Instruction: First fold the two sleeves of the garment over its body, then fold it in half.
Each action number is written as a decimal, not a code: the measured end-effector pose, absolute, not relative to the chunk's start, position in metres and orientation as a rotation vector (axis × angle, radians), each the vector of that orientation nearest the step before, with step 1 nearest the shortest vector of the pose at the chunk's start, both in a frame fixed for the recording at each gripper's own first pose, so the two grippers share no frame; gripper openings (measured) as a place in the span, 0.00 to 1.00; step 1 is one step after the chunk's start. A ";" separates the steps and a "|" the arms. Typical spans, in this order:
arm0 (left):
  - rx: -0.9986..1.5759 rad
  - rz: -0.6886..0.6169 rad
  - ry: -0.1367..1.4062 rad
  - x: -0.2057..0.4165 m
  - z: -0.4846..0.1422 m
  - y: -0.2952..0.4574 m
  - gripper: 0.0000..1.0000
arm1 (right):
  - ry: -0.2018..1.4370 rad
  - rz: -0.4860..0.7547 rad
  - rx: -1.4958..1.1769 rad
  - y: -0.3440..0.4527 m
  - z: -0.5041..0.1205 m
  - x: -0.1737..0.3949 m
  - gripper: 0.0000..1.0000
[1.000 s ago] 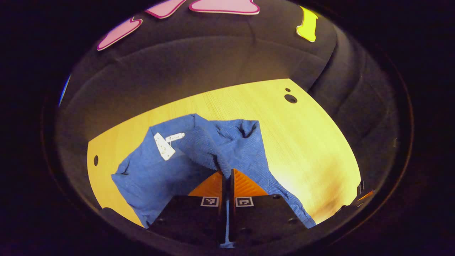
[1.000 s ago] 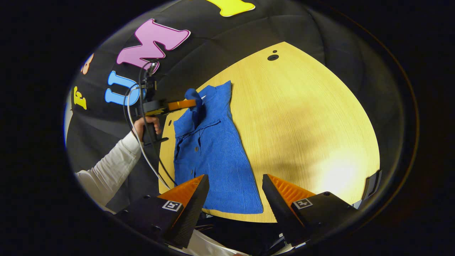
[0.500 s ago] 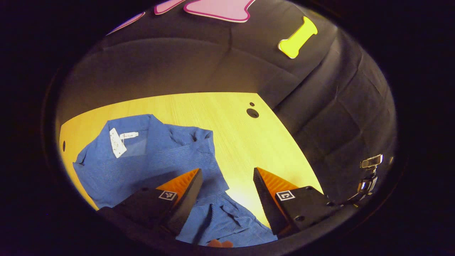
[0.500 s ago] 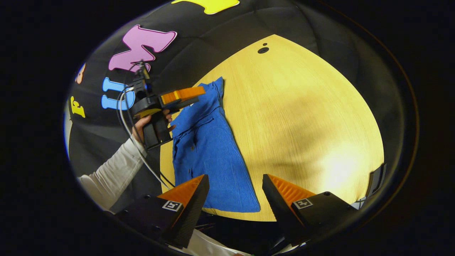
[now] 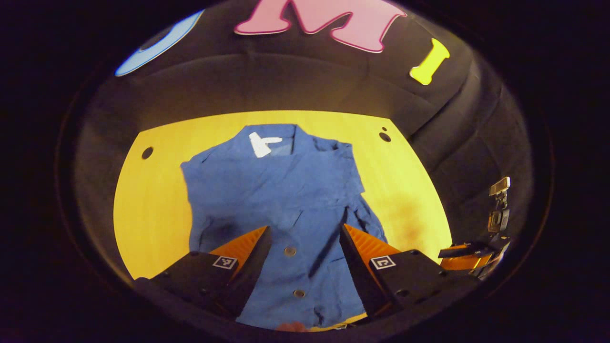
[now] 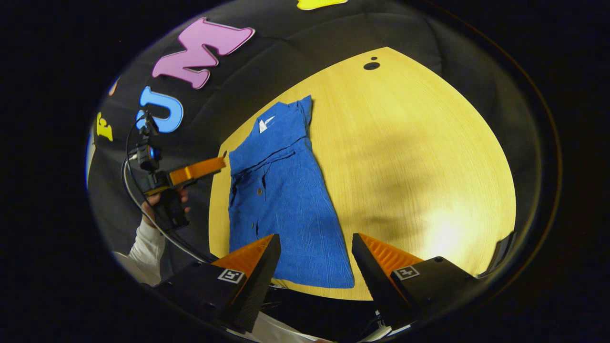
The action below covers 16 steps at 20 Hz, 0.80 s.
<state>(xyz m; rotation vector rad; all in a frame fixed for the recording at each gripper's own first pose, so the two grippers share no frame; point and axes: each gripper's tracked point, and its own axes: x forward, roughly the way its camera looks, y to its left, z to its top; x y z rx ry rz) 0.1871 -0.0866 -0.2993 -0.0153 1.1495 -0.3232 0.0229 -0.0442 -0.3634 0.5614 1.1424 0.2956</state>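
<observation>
A blue button-up shirt lies flat on the yellow wooden table, front up, collar and white label at the far end. Its outline is narrow, with sleeve cloth folded in over the body. My left gripper hovers open above the shirt's lower button row, holding nothing. In the right gripper view the shirt runs along the table's left side. There my right gripper stands open above its hem. The left gripper, held by a hand, sits off the table's left edge beside the shirt.
Black cloth walls surround the table. Small round holes mark its corners. Bare wood spreads to the right of the shirt in the right gripper view. The right gripper shows at the table's right edge in the left gripper view.
My left gripper let go of the sleeve, opened and drew back off the table's edge. The sleeve now lies on the shirt's body. The right gripper has hardly moved.
</observation>
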 end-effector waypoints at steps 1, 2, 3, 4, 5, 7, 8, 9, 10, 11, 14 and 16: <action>-0.030 -0.284 1.175 0.165 -0.302 -0.064 0.84 | 1.147 0.299 0.528 -0.039 -0.363 0.020 0.97; -0.037 -0.244 1.195 0.145 -0.307 -0.041 0.84 | 1.158 0.295 0.486 -0.035 -0.366 0.017 0.97; -0.039 -0.205 1.215 0.127 -0.314 -0.021 0.84 | 1.171 0.284 0.435 -0.031 -0.370 0.010 0.97; -0.034 -0.180 1.254 0.102 -0.322 0.000 0.84 | 1.180 0.285 0.392 -0.024 -0.372 0.003 0.97; -0.025 -0.155 1.299 0.078 -0.331 0.019 0.84 | 1.196 0.286 0.373 -0.016 -0.375 -0.006 0.98; -0.020 -0.109 1.360 0.040 -0.352 0.053 0.84 | 1.259 0.266 0.338 -0.006 -0.389 -0.028 0.99; -0.018 -0.084 1.392 0.021 -0.361 0.069 0.84 | 1.285 0.252 0.314 -0.004 -0.395 -0.037 0.99; -0.015 -0.072 1.409 0.009 -0.369 0.081 0.84 | 1.303 0.238 0.285 -0.006 -0.402 -0.042 0.99; -0.008 -0.058 1.431 0.000 -0.378 0.090 0.84 | 1.321 0.229 0.256 -0.007 -0.408 -0.046 0.99; -0.004 -0.047 1.464 -0.010 -0.386 0.098 0.84 | 1.338 0.220 0.234 -0.009 -0.414 -0.050 0.99; -0.015 -0.030 1.556 -0.029 -0.406 0.111 0.84 | 1.425 0.201 0.186 -0.014 -0.432 -0.064 0.99; -0.026 -0.024 1.604 -0.032 -0.417 0.112 0.84 | 1.468 0.180 0.146 -0.019 -0.443 -0.065 0.99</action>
